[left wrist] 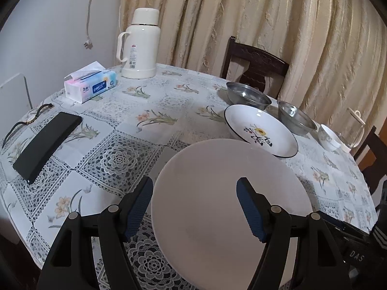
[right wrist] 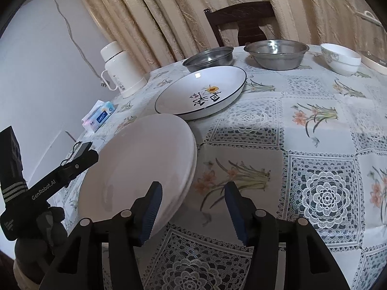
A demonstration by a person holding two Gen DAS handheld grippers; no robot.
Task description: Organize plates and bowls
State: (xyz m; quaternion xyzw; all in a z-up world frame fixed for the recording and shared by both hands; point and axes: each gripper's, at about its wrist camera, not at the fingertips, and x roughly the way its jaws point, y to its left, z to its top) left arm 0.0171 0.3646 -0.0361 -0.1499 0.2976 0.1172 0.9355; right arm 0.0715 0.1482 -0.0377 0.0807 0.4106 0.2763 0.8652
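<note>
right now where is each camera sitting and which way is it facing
Left wrist: rides the left gripper, looking across the floral-clothed table toward the beige curtain; its open blue-padded fingers straddle the plain white plates.
Right wrist: rides the right gripper, open over the cloth at the plates' right, facing the far edge; the left gripper and a hand show at left.
Shared: the plain plates, black-rimmed painted plate, two steel bowls, white thermos.
</note>
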